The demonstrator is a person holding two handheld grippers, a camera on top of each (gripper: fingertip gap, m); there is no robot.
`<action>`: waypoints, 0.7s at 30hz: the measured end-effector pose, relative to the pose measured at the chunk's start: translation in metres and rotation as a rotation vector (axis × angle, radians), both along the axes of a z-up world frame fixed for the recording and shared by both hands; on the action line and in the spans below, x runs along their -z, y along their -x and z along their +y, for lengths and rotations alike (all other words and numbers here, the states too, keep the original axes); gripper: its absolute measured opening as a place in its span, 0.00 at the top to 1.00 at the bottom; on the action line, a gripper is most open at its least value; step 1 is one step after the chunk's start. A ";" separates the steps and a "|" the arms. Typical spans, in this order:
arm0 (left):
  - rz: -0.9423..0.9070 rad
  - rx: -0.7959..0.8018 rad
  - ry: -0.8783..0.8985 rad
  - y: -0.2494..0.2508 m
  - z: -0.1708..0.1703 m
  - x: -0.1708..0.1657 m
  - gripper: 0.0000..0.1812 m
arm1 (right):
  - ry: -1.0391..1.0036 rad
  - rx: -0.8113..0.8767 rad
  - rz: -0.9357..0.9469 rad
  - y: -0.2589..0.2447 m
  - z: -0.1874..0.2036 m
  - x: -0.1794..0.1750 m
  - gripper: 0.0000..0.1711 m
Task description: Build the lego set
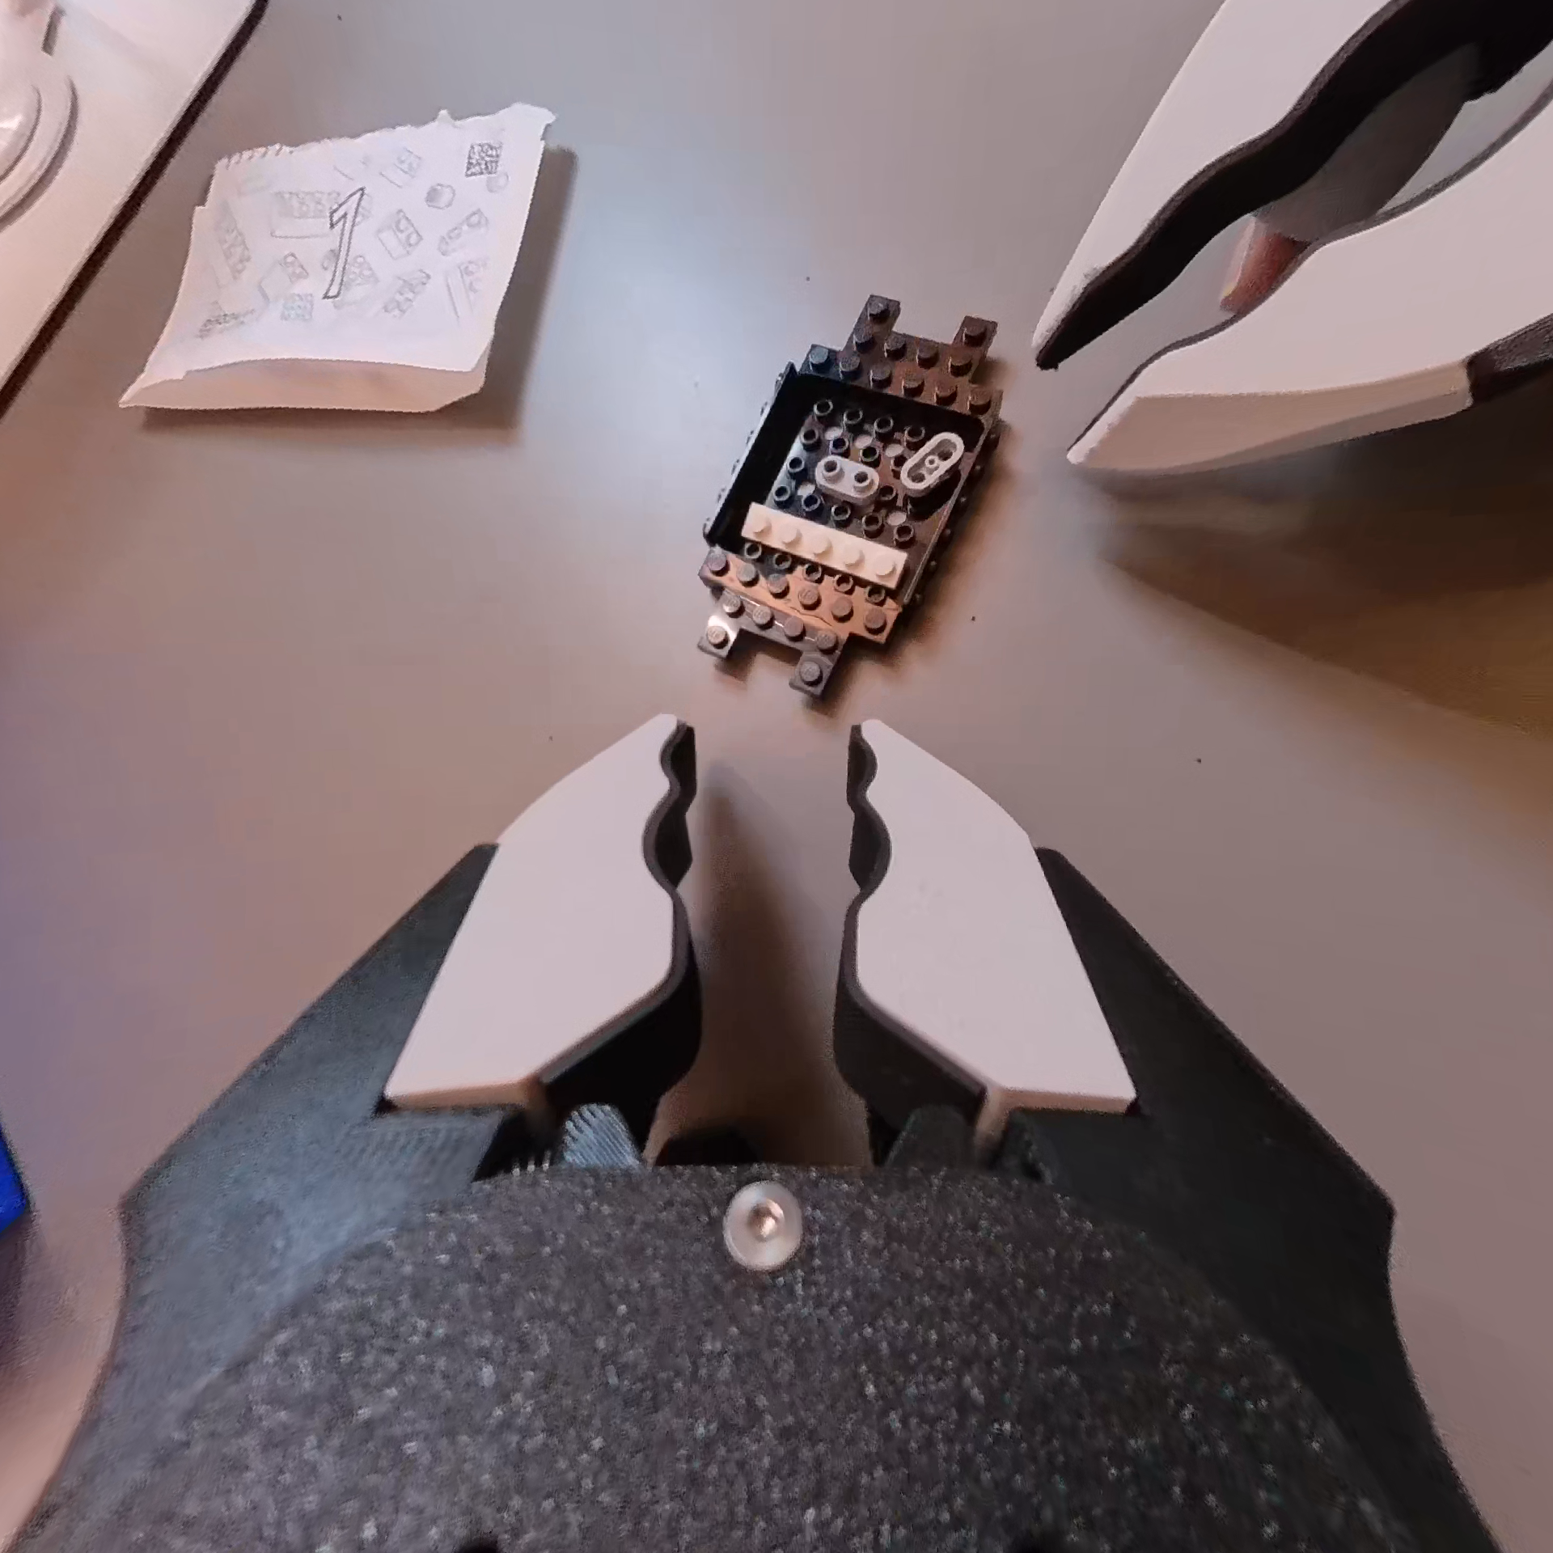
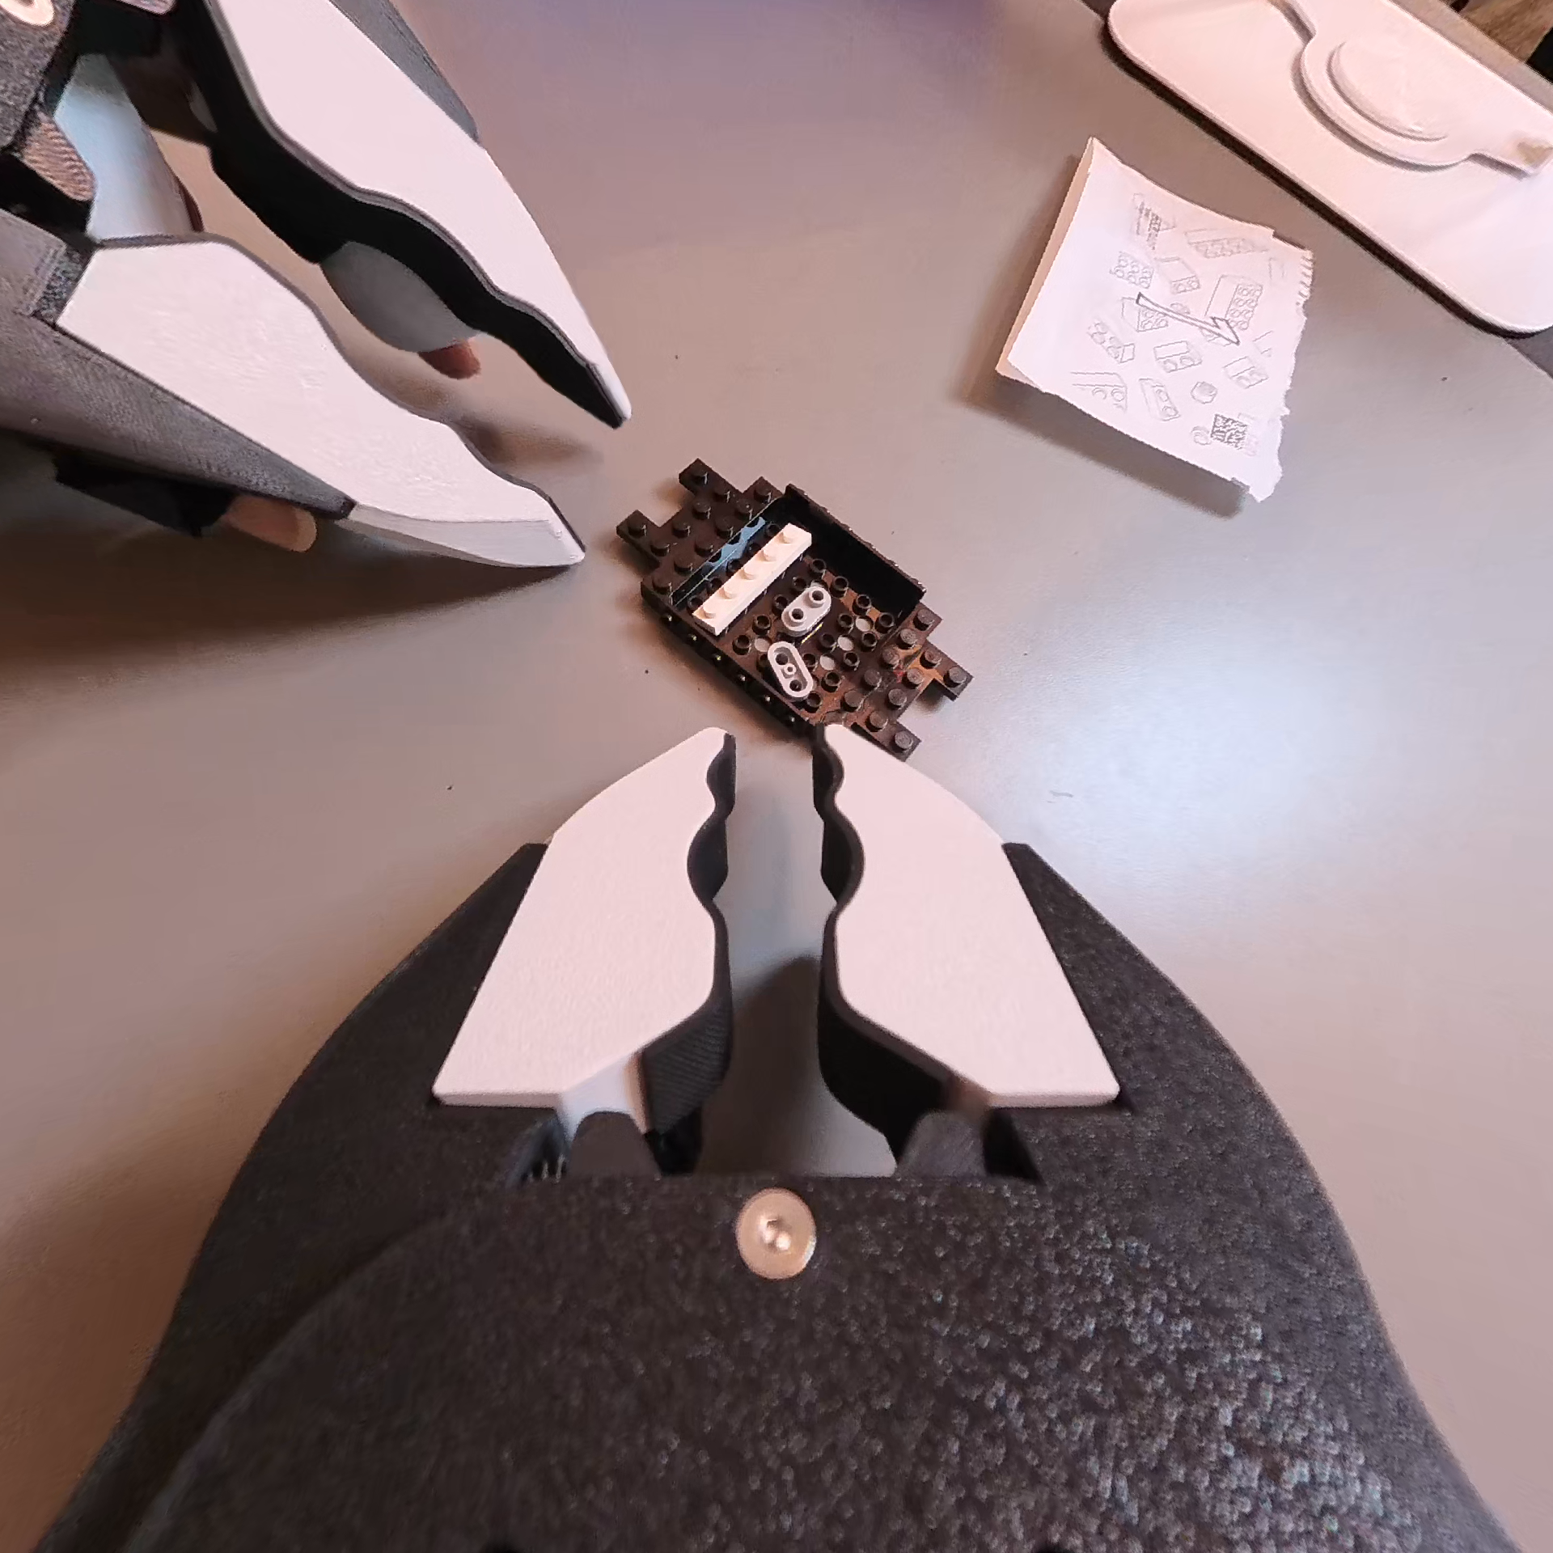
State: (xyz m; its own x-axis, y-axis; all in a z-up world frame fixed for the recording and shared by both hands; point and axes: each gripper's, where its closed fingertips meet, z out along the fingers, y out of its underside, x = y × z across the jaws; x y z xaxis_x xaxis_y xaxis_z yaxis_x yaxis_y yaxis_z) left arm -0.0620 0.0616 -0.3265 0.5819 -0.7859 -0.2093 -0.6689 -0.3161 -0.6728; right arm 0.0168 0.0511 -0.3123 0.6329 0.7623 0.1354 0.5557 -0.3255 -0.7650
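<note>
Both claws, left claw (image 1: pixel 769 735) and right claw (image 2: pixel 773 739), are hovering open and empty around the black lego base (image 1: pixel 849 513) lying on the bench (image 1: pixel 336 672); light, rigid, probably best pinched by its long edges.

Lighting even and moderately bright. Soft shadows fall on the surface (image 1: pixel 336 756) beside the black brick assembly (image 1: pixel 849 504); slight glare on its studs. Wide-angle distortion and blur at frame edges.
</note>
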 end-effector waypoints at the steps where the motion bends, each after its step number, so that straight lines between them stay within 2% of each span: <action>1: -0.015 -0.001 0.014 0.000 0.000 0.000 0.81 | 0.002 -0.003 0.000 0.000 0.000 0.000 0.90; 8: -0.047 0.027 0.049 -0.004 -0.002 0.001 0.82 | -0.005 -0.012 -0.002 0.002 -0.001 0.000 0.90; 12: -0.084 0.049 0.092 -0.011 -0.001 0.002 0.85 | -0.008 -0.013 -0.003 0.002 -0.001 0.000 0.90; 16: -0.058 0.082 0.106 -0.017 0.003 0.003 0.87 | -0.009 -0.019 -0.008 0.002 -0.001 0.001 0.90; 21: 0.008 0.137 0.102 -0.023 0.002 0.004 0.94 | 0.006 -0.019 -0.013 0.002 -0.001 0.005 0.90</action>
State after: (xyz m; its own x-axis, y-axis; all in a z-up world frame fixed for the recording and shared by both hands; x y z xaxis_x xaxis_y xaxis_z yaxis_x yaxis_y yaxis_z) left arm -0.0391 0.0638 -0.3303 0.4664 -0.8751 -0.1290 -0.7159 -0.2878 -0.6361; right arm 0.0144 0.0501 -0.3168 0.6162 0.7754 0.1384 0.5717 -0.3195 -0.7557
